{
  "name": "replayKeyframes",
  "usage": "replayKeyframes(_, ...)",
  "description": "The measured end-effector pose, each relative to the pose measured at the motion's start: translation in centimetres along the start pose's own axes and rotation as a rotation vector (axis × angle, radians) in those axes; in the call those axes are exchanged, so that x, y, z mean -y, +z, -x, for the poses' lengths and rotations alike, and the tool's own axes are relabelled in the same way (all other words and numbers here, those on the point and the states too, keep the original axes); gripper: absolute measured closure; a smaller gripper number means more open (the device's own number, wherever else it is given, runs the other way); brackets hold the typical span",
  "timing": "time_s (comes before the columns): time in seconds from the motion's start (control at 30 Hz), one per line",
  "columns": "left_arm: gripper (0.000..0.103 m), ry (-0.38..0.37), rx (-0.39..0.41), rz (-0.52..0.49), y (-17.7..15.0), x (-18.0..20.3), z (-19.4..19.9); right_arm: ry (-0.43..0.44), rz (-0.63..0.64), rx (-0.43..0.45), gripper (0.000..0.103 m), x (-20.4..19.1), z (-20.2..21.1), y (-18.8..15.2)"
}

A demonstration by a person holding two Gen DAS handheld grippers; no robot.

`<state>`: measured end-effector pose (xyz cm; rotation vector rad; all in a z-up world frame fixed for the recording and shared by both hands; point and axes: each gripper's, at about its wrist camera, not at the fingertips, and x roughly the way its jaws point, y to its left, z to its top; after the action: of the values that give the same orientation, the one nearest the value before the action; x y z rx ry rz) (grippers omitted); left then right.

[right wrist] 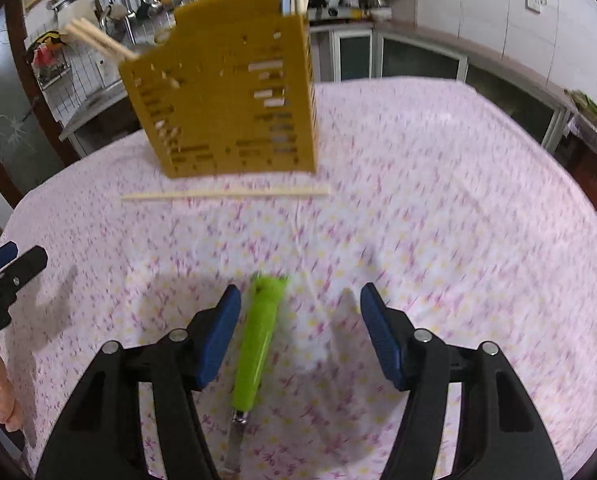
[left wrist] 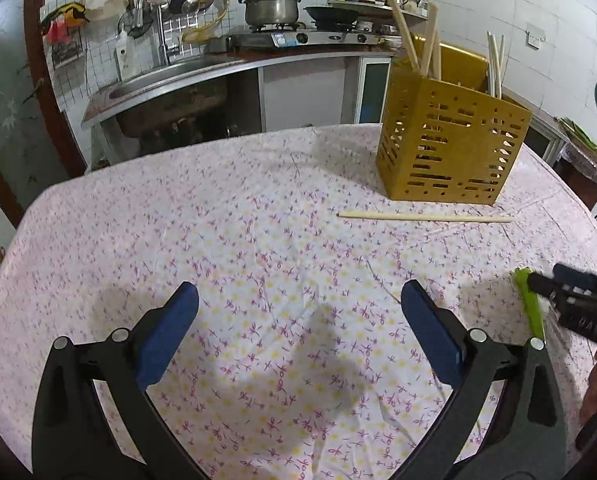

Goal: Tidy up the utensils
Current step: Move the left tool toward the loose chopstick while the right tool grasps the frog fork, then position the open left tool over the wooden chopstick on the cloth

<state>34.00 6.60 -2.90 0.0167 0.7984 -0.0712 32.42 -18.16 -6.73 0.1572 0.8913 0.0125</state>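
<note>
A yellow slotted utensil holder [left wrist: 450,140] stands on the table with several chopsticks and wooden handles in it; it also shows in the right wrist view [right wrist: 226,92]. One loose chopstick [left wrist: 426,217] lies on the cloth in front of it, also seen in the right wrist view [right wrist: 226,195]. A green-handled utensil [right wrist: 258,340] lies on the cloth between the jaws of my open right gripper [right wrist: 300,320], close to the left pad; its metal end points toward the camera. In the left wrist view the green handle [left wrist: 532,304] lies at the right. My left gripper [left wrist: 298,308] is open and empty above bare cloth.
The table has a pink floral cloth [left wrist: 258,220]. Behind it are a sink counter [left wrist: 170,80], a gas stove with a pot [left wrist: 272,8] and wall shelves. The table edge curves at the left and far side.
</note>
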Motion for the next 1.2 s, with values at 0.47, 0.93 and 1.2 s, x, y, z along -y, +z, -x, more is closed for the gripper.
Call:
replayKeyframes(0.47,0.005,-0.021,-0.019,0.039,0.6,0.9,-1.0,0.056,-0.016,-0.022,0.087,0.2,-1.1,0.7)
replayKeyframes(0.93,0.005,-0.117,-0.044,-0.136,4.2,6.9,-5.2,0.068,-0.087,0.017,0.087,6.9,-1.1,2.9)
replayKeyframes(1.2,0.013,-0.196,-0.049,-0.216,5.1,8.0,-8.2,0.058,-0.11,0.009,0.087,9.0,-2.6,3.5)
